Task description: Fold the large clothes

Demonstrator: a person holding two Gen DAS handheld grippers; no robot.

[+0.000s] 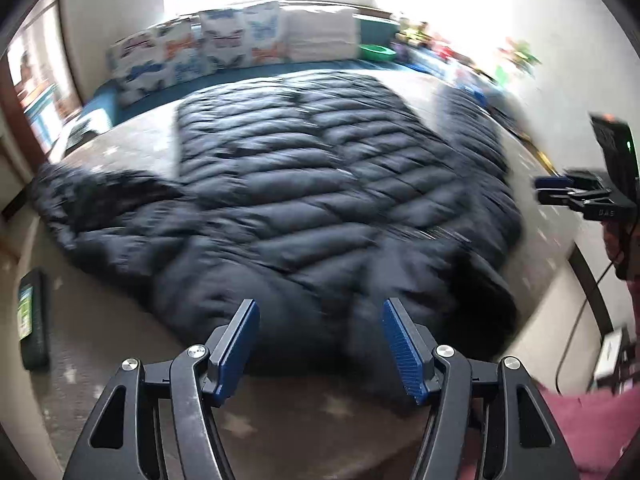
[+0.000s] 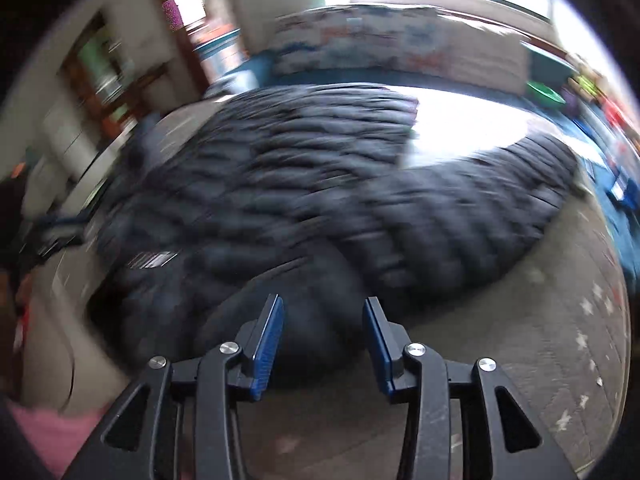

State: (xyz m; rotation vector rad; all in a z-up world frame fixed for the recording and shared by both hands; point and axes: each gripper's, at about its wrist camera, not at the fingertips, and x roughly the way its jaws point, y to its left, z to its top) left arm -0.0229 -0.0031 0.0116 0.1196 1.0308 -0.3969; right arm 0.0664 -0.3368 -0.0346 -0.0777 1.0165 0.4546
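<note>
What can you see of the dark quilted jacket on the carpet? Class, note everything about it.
The jacket is dark navy, puffy, stitched in horizontal quilted bands, with a slightly shiny shell. It lies spread flat on the pale carpet, one sleeve stretched out to the side in the left wrist view. Motion blur hides finer detail. Neither claw touches it; only the carpet does.

We hold our left black two-finger gripper with blue pads (image 1: pixel 318 342) angled downward, jaws apart and empty; our right black blue-padded gripper (image 2: pixel 325 340) likewise gapes, visible at three o'clock from the left
</note>
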